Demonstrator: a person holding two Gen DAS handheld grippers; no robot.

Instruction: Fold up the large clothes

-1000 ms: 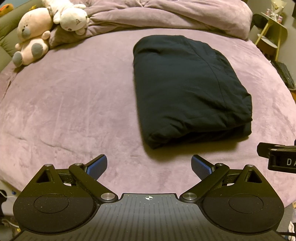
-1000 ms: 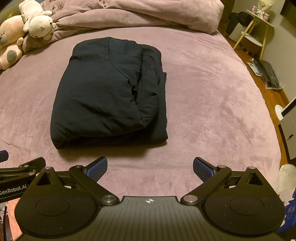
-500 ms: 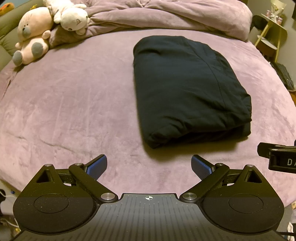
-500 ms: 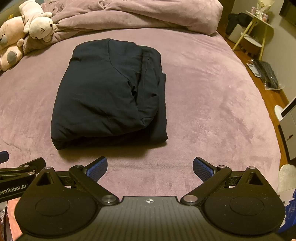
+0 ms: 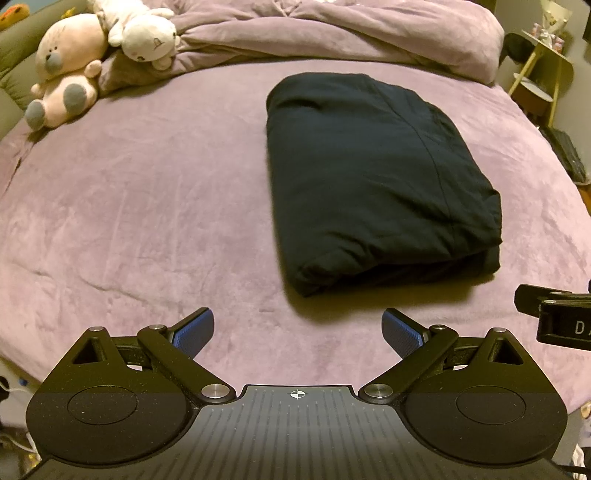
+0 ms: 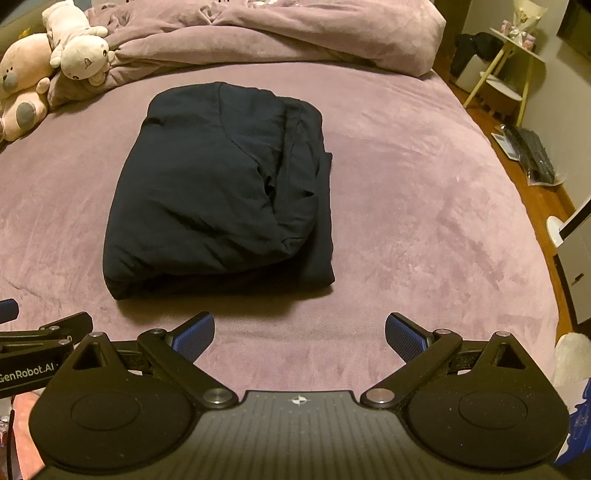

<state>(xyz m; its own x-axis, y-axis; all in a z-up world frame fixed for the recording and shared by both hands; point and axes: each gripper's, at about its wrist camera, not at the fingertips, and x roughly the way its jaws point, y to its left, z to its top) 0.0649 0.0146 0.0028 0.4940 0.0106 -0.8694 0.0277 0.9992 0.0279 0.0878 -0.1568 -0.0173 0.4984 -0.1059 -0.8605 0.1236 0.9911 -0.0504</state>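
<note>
Purple bed (image 5: pixel 147 206) carries the dark garment (image 5: pixel 369 173) mid-mattress as a compact folded bundle, so the left tool (image 5: pixel 298 326) and right tool (image 6: pixel 300 332) hover near its front edge, spread and empty, the folding apparently done.

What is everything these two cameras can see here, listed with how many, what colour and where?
folded dark navy garment: one, navy, centre of the bed
purple plush bed cover: one, purple, under the garment
bunched purple duvet: one, purple, head of the bed
pink teddy bear: one, pink with grey paws, far left corner
white plush toy: one, white, lying against the bear
yellow-legged side table: one, yellow and white, right of the bed
wooden floor: brown, right of the bed
left gripper: one, black with blue pads, jaws open, empty
right gripper: one, same colours, jaws open, empty
</note>
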